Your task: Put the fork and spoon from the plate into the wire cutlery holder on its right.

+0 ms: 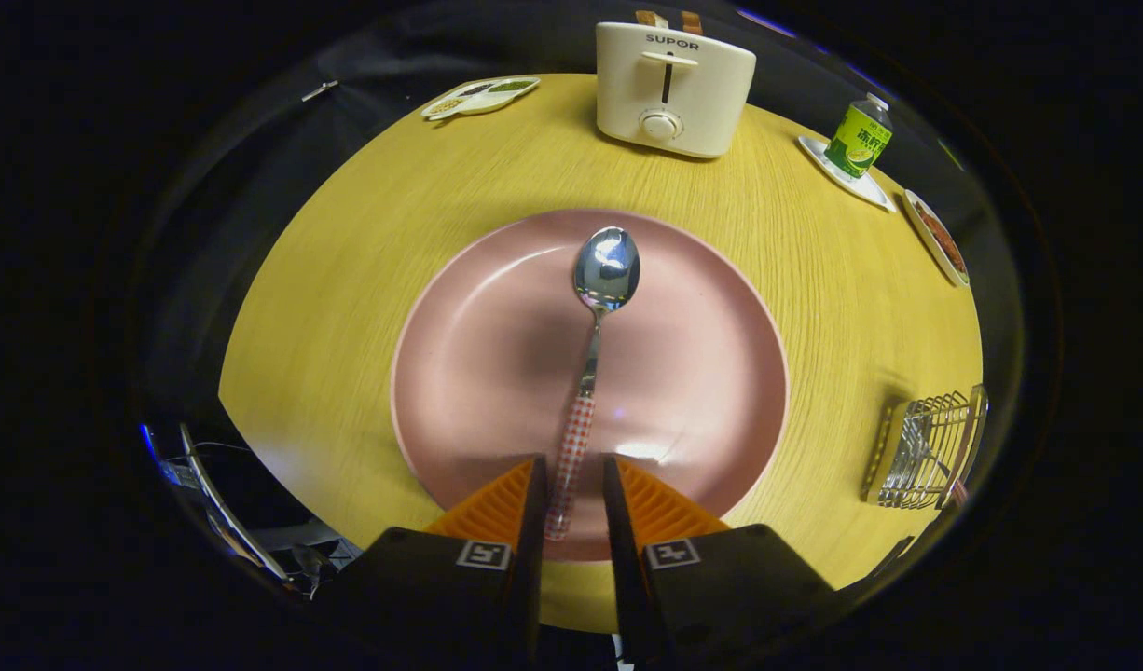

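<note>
the spoon (590, 363) lies on the pink plate (460, 373), bowl at the far end, checked handle pointing near. that handle runs into the gap between the fingers of the hand-held gripper (571, 485), which is released: the fingers stand apart on either side of the handle, with daylight showing on both sides, so nothing is clamped yet.

no fork shows on the plate. the wire cutlery holder (926, 452) sits on the worktop (348, 280) well to the right of the plate, and something with a thin stem seems to rest inside it; that may be the fork, though it is too small to be sure. if so, about half the task is done, and what is left is to close on the spoon, lift it and carry it right into the holder.

further off stand a toaster (674, 89) at the far edge, a divided dish (480, 96) far left, a green bottle (859, 138) on a small tray far right, and a dish of food (937, 238) near it. none of these lies between plate and holder; the path to the right looks open.
</note>
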Demonstrator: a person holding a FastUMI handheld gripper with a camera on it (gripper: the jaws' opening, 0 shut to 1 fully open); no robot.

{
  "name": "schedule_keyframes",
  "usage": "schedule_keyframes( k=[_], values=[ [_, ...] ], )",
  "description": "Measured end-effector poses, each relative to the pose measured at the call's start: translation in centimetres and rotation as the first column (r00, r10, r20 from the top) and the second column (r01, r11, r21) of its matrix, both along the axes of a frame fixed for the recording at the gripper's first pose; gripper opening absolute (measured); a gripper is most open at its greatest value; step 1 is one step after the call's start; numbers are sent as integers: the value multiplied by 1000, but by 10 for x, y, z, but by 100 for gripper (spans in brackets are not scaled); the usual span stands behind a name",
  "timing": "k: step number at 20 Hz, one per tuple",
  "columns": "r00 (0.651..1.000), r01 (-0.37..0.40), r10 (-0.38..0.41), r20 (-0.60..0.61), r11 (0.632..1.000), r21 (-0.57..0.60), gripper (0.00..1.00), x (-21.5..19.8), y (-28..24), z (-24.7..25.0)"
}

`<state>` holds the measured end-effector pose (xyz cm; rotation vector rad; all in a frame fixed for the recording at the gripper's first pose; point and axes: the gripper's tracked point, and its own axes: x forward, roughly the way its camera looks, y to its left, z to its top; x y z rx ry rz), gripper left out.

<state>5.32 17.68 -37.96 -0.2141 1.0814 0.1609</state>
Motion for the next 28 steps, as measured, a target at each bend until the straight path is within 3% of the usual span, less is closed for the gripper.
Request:
schedule_keyframes(
  k=[2,3,5,9,13,28],
  values=[
    [1000,9,-9,-11,1000,-3,21,-1,-3,-1],
    [1000,16,-16,-25,1000,2,22,-3,-4,-2],
    [998,14,-11,-56,999,49,15,-6,1,-1],
    [989,52,-27,-142,982,179,15,-8,11,-6],
    [990,-5,33,-137,980,197,9,-8,12,-6],
    [995,-20,50,-87,950,311,8,-19,-9,60]
  ],
)
